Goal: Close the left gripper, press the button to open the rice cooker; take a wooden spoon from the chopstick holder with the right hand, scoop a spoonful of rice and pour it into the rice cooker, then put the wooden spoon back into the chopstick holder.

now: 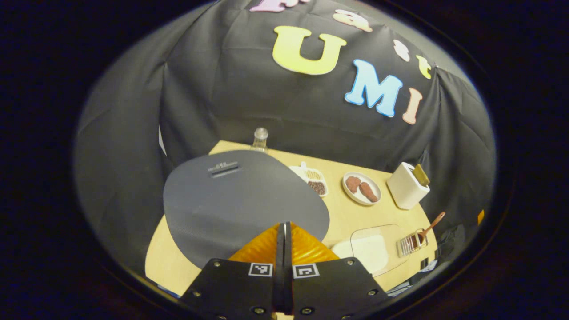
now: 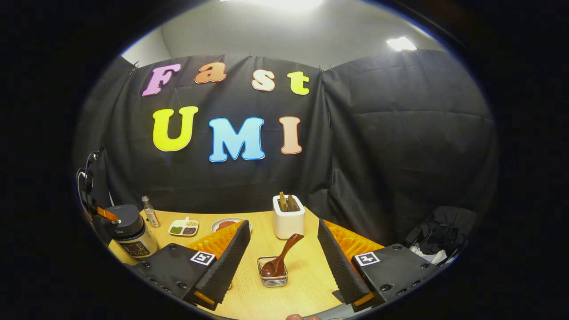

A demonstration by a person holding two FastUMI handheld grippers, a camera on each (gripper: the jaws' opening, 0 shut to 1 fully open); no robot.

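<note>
The place is a recording booth arranged like a small kitchen, not a real home. Black cloth [image 2: 400, 146] hangs as walls on clips, and above it a plain ceiling with lamps [image 2: 401, 43] is visible. A light wooden table [image 2: 306, 271] carries kitchen things: a rice cooker [image 2: 130, 231], a white holder [image 2: 288, 220], a wire chopstick holder [image 2: 272, 272] with a wooden spoon [image 2: 281, 260], plates of food [image 1: 361, 187] and a small bottle [image 2: 150, 212].
</note>
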